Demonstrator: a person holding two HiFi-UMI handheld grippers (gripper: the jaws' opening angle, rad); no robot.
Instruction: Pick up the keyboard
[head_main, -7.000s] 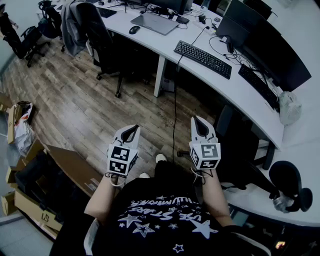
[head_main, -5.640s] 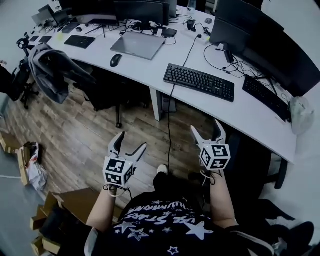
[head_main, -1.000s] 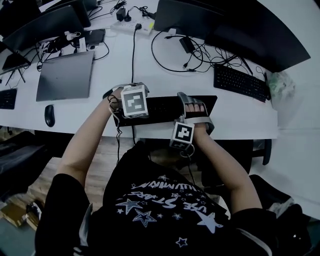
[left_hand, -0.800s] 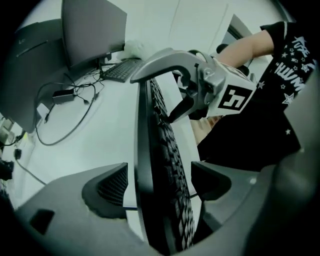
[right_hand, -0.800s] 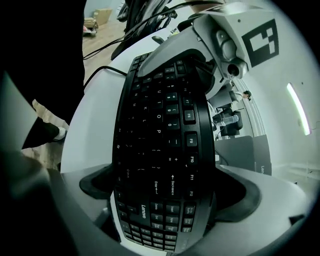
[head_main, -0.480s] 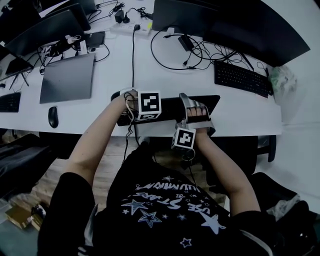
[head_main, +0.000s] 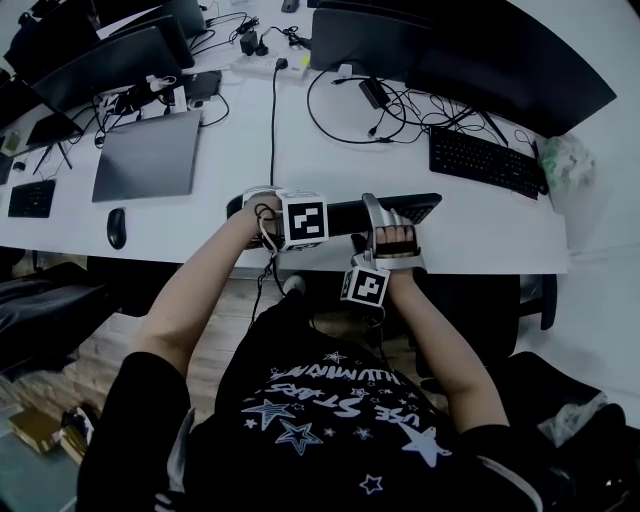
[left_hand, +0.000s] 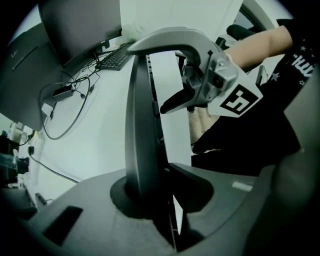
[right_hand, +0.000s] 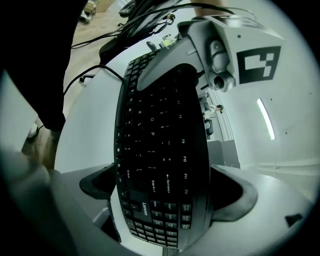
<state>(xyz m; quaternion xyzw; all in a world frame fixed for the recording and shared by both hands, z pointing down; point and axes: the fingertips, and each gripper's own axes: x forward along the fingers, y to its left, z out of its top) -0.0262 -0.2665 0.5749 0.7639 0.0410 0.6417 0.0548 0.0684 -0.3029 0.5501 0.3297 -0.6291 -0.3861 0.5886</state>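
Keyboard (head_main: 343, 214): black, along the near edge of the white table (head_main: 225, 190), both my claws on it, side by side. From the head view I could not tell whether it had cleared the table top.

Left claw (left_hand: 160, 181): pointed steeply down over the keyboard's left end. Jaws had just been closing, with the keyboard between them. In the left gripper view the keyboard ran away from me edge-on, a thin dark slab, with one pad close against each side of it. Clenched on the keyboard, as far as that view showed. A thin sliver of pale table showed low down beside the right-hand jaw.

Right claw (right_hand: 167, 192): on the keyboard's right part. In the right gripper view the key face filled the whole gap, and each jaw touched one long edge. Grasping the keyboard. At the far end of that view, one finger of the left claw arched over the keys, its marker cube beside it.

Surroundings, head view:
- Closed laptop (head_main: 148, 157) to the left, well apart from the keyboard.
- Mouse (head_main: 117, 228) near the table's front edge, just below the laptop.
- Second keyboard (head_main: 486, 160) to the right, further back, apart from mine.
- Dark monitors (head_main: 510, 70) along the far side.
- A looped cable (head_main: 325, 125) on the table behind the keyboard.
- Wooden floor (head_main: 215, 320) below the table edge, between my forearms.
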